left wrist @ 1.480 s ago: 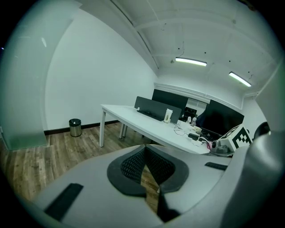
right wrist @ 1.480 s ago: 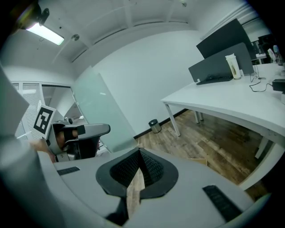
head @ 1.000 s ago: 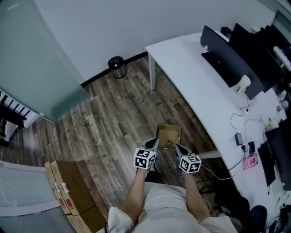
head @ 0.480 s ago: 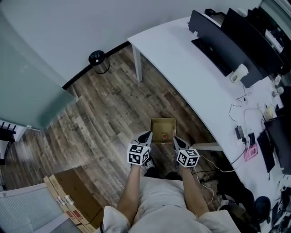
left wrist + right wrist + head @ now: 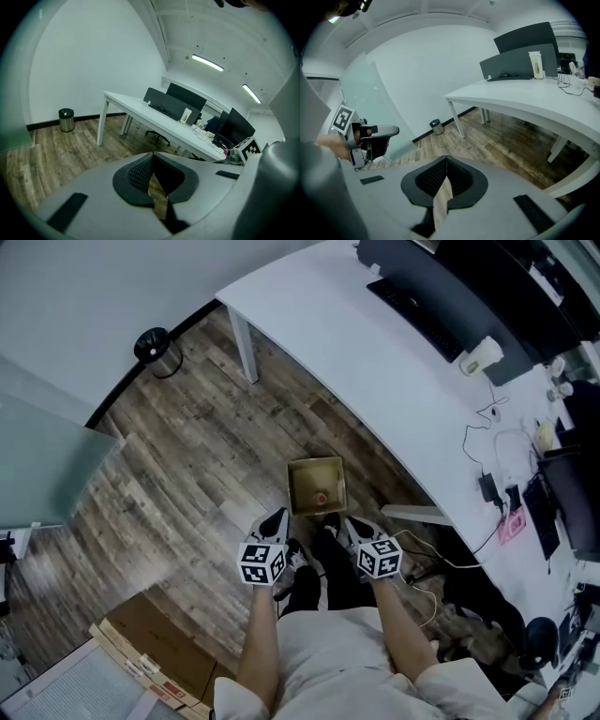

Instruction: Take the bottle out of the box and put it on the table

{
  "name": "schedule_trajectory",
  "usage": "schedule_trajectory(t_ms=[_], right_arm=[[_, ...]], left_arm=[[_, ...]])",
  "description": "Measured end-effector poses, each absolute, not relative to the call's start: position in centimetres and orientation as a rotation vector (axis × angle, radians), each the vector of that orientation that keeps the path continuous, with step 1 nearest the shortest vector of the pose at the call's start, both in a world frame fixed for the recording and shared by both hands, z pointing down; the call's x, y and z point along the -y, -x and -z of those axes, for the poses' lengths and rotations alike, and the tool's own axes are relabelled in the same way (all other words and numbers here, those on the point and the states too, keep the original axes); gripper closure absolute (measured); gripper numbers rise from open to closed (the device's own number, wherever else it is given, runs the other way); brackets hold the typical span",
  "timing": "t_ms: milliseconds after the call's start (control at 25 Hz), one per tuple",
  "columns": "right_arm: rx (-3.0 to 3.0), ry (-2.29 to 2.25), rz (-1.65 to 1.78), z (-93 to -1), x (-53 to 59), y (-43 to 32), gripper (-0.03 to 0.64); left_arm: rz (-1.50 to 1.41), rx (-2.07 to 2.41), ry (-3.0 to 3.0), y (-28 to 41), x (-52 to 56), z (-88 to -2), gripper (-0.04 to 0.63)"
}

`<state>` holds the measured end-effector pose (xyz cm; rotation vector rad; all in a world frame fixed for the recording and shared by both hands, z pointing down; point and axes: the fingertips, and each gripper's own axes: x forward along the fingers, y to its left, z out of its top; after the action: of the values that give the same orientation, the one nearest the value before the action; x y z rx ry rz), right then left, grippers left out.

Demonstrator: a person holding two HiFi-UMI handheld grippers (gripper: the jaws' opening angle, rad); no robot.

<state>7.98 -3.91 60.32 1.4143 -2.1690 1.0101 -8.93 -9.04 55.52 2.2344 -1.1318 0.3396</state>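
An open cardboard box stands on the wooden floor beside the white table. Inside it lies a bottle, of which I see only the red cap. My left gripper hangs just short of the box's near left corner, and its jaws are shut with nothing between them. My right gripper is at the near right corner, also shut and empty. Neither gripper touches the box. Both gripper views look over the floor and do not show the box.
A black bin stands by the far wall. Flat cardboard boxes lie at the lower left. Monitors, a white cup and cables sit on the table. A table support is just right of the box.
Both grippers have sunk toward the floor and stay just short of the box. The head view has swung, so the table and bin have slid up and left. Both jaws stay shut.
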Motion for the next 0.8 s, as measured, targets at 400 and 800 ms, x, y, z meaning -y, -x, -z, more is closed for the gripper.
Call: schedule_trajectory(t_ms=[400, 800], right_arm=[[2.137, -1.366, -1.046, -64.8, 5.9, -8.6, 0.577], [2.053, -1.367, -1.109, -72.3, 4.4, -9.5, 0.577]], left_arm=[[-0.408, 1.057, -2.179, 6.3, 8.7, -59.8, 0.580], [-0.460, 1.051, -2.130, 5.2, 7.6, -65.7, 0.580]])
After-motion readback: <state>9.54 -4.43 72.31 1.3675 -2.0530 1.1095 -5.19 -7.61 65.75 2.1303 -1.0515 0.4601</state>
